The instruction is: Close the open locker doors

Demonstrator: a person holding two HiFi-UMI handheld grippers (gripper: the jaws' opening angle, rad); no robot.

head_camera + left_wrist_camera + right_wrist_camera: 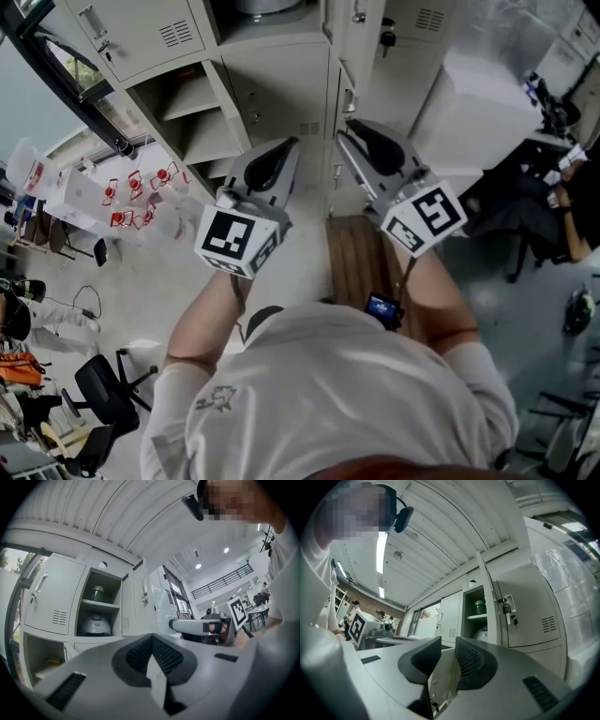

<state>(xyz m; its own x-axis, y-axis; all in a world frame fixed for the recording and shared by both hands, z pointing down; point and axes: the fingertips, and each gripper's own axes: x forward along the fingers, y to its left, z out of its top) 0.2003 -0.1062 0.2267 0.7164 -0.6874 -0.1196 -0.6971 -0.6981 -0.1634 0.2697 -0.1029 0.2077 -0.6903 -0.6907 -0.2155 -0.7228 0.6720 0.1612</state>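
A bank of pale grey lockers (281,84) stands in front of me. One upper compartment is open; it holds a green jar (97,592) above a white helmet (96,625), and its door (136,604) swings out to the right. In the right gripper view that same door (487,597) shows edge-on. A lower compartment (192,117) with shelves also stands open. My left gripper (286,150) (152,656) is shut and empty, held short of the lockers. My right gripper (349,131) (447,651) is open with nothing between its pads, close to the door edge.
A closed locker door with a padlock (506,607) is right of the open compartment. A wooden bench (361,262) lies below my right arm. An office chair (103,389) and a table with red items (122,202) are at left. A seated person (562,206) is at right.
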